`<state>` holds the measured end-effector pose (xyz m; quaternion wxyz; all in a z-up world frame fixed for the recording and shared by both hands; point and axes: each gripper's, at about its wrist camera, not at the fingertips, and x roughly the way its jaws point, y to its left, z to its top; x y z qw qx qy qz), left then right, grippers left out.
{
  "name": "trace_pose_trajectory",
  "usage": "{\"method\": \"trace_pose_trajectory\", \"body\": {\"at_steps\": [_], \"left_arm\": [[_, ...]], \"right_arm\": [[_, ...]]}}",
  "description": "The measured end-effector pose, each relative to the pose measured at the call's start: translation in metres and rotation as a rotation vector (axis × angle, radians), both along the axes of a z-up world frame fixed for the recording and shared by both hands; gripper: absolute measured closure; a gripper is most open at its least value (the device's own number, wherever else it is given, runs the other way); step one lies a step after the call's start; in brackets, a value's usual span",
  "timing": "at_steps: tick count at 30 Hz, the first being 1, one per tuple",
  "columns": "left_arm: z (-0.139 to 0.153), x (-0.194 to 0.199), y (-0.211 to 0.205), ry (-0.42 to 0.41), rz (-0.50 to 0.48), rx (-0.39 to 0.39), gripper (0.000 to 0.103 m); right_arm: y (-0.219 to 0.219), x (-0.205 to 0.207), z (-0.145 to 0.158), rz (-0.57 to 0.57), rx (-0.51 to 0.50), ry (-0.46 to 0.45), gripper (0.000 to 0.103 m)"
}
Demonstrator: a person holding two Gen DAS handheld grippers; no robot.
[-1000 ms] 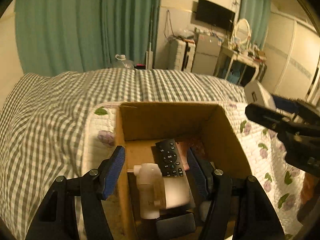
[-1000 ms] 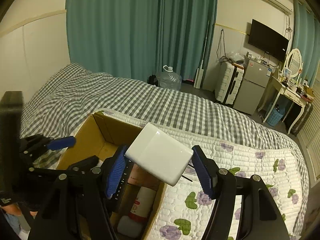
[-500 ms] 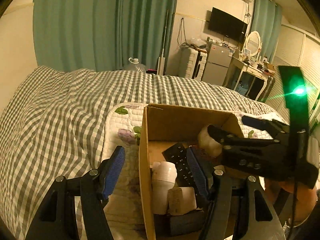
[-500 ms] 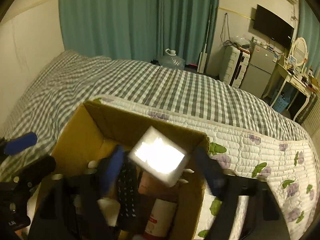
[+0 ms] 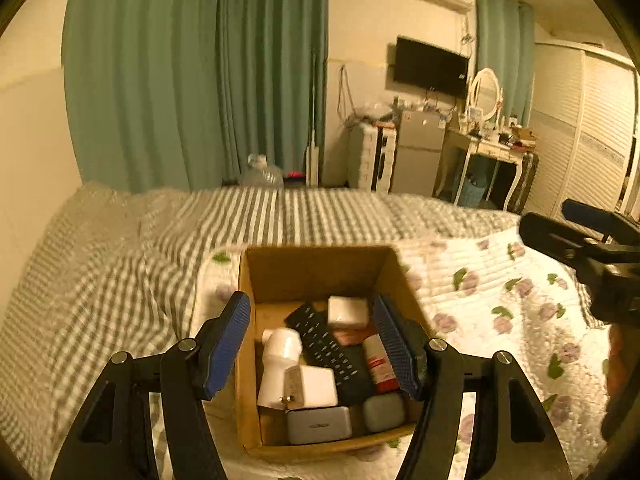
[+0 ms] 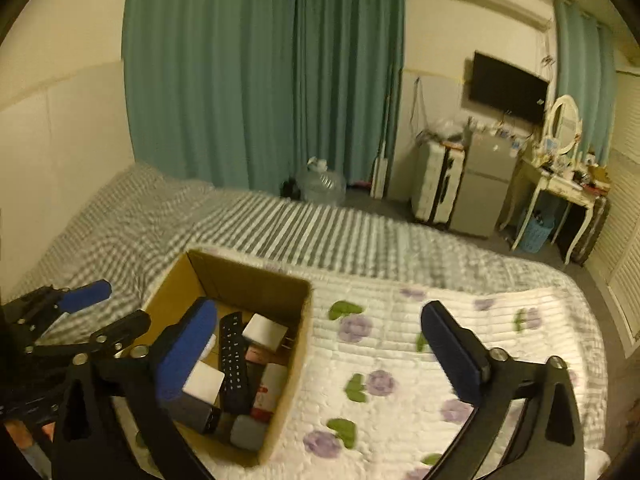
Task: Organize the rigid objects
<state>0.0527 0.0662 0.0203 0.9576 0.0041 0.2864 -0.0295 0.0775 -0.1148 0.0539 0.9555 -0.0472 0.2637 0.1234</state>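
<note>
An open cardboard box (image 5: 312,268) sits on the bed and holds several items. Among them are a black remote (image 5: 328,348), a white bottle (image 5: 280,360), a white adapter (image 5: 316,386) and a grey power bank (image 5: 318,424). A white square block (image 5: 347,311) lies at the far end on top of them. My left gripper (image 5: 312,320) hovers open above the box, holding nothing. My right gripper (image 6: 320,316) hangs over the box's right wall (image 6: 304,340); its jaws are opening with nothing between them. The white block (image 6: 264,330) lies loose below it.
The box rests on a white quilted mat with flowers (image 6: 400,360), spread over a grey checked bedspread (image 5: 100,280). Beyond the bed are green curtains (image 6: 260,80), a water jug (image 6: 322,180), a suitcase, a small fridge (image 6: 480,192) and a dressing table (image 6: 560,184).
The right gripper, which held the white block over the box, has let it go and spread wide; the block now lies in the box. Both grippers have drawn back and risen.
</note>
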Motion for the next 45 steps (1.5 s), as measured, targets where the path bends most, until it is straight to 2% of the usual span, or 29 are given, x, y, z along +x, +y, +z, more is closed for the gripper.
{"method": "trace_pose_trajectory", "body": {"at_steps": [2, 4, 6, 10, 13, 20, 23, 27, 32, 35, 45], "left_arm": [[0.020, -0.016, -0.011, -0.046, -0.010, 0.012, 0.036], [0.038, -0.033, -0.020, -0.092, -0.022, 0.026, 0.030], [0.057, -0.055, -0.031, -0.144, -0.028, 0.043, 0.029], [0.076, -0.089, -0.041, -0.189, -0.030, 0.021, 0.027], [0.078, -0.115, -0.048, -0.219, -0.029, 0.037, 0.026], [0.064, -0.155, -0.050, -0.246, -0.003, 0.048, 0.026], [0.049, -0.169, -0.050, -0.259, 0.015, 0.059, 0.026], [0.022, -0.177, -0.047, -0.223, 0.019, 0.064, 0.026], [-0.008, -0.180, -0.042, -0.170, 0.027, 0.062, 0.026], [-0.021, -0.177, -0.037, -0.140, 0.043, 0.051, 0.026], [-0.031, -0.172, -0.029, -0.118, 0.070, 0.030, 0.026]], "right_arm": [[-0.015, -0.023, 0.019, -0.010, 0.007, -0.037, 0.000], [-0.027, -0.047, 0.037, -0.031, 0.010, -0.073, 0.000], [-0.036, -0.067, 0.048, -0.055, 0.003, -0.090, 0.000], [-0.052, -0.112, 0.063, -0.114, 0.006, -0.132, 0.000], [-0.058, -0.141, 0.064, -0.136, 0.009, -0.157, 0.000], [-0.057, -0.185, 0.055, -0.166, 0.044, -0.194, 0.000], [-0.050, -0.196, 0.041, -0.173, 0.026, -0.207, 0.000], [-0.046, -0.205, 0.013, -0.190, 0.037, -0.215, 0.000], [-0.033, -0.201, -0.020, -0.207, -0.012, -0.165, 0.000], [-0.032, -0.198, -0.034, -0.214, -0.010, -0.135, 0.000], [-0.035, -0.188, -0.055, -0.232, 0.009, -0.069, 0.000]]}}
